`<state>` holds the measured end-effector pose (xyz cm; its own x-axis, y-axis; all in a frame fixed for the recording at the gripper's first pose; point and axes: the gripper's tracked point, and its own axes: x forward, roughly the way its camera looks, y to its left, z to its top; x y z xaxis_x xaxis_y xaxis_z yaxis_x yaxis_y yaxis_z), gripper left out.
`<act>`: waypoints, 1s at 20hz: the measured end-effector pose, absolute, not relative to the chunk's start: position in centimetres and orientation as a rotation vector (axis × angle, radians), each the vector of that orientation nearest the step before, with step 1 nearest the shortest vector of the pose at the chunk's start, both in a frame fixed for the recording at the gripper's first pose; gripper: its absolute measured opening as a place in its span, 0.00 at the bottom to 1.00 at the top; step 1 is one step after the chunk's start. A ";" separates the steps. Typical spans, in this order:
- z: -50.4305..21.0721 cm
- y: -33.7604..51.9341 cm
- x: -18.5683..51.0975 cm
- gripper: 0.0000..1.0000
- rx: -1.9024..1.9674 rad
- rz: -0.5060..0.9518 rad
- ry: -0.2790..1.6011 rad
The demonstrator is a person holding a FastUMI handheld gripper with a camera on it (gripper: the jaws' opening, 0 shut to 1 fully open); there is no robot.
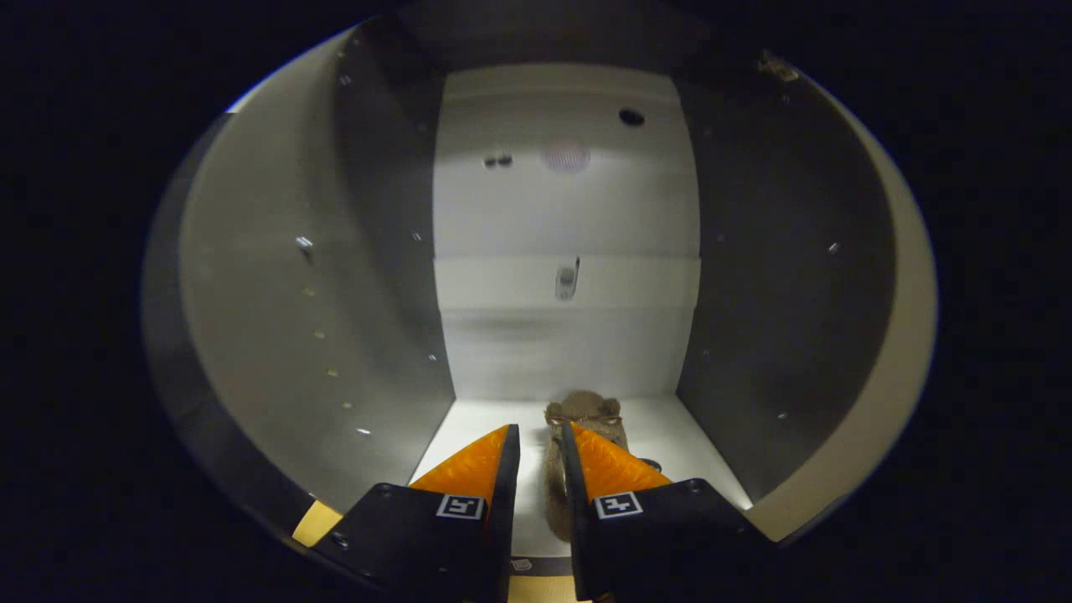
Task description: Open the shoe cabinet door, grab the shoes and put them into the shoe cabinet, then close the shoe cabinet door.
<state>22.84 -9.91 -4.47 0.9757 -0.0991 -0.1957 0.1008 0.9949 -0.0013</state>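
Pale white shoe cabinet interior with a lighter band across its back panel, grey shadowed side walls, fuzzy tan-brown shoe on the white cabinet floor, black-and-white square marker tags on the claw mounts

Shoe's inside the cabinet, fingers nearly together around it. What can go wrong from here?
1. The gripper has the brown shoe in the narrow gap between its fingers; whether both press it is unclear, so pulling back too early could drag it off the cabinet floor.
2. The shoe sits near the right wall; a sideways exit could knock it.
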 end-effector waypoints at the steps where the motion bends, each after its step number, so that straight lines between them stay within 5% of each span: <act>1: -3.0 -9.4 21.0 0.33 0.004 -0.096 0.161; 20: 6.0 -15.1 -15.0 0.31 -0.015 -0.123 -0.103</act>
